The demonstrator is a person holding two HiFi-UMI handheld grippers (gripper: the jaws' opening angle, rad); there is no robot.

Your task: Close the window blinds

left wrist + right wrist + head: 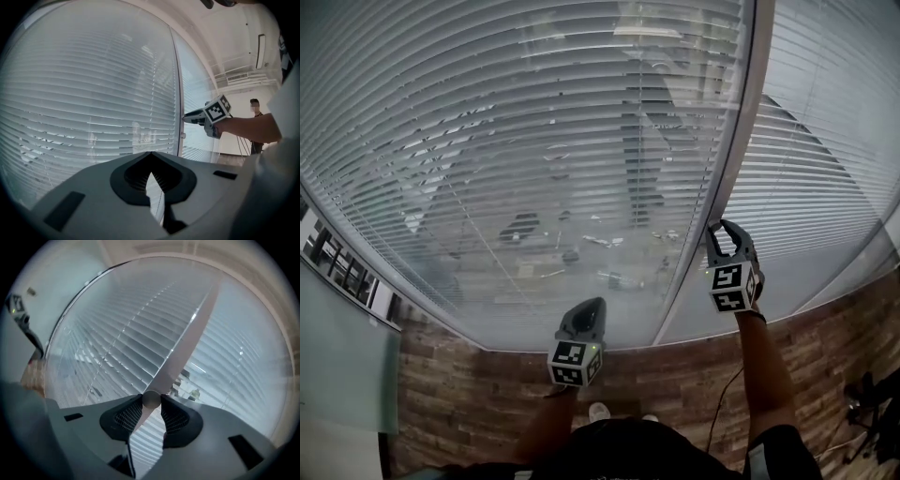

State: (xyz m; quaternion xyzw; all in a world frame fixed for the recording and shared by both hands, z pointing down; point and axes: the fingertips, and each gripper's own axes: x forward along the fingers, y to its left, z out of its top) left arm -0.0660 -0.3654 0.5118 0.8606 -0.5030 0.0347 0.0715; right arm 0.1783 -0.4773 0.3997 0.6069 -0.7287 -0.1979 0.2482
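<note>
Brown plank floor below the window. Bears pale shoe tips and dark equipment at right edge.

L hand-held gripper: grey, b/w cube

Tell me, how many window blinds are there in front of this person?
2. A wide blind fills the left and middle; a second blind hangs right of the frame post. More may lie beyond the picture's edges.

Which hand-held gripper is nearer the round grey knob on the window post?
Right. The right hand-held gripper clamps the knob; the left hand-held gripper hovers apart, facing the white slatted blind.
</note>
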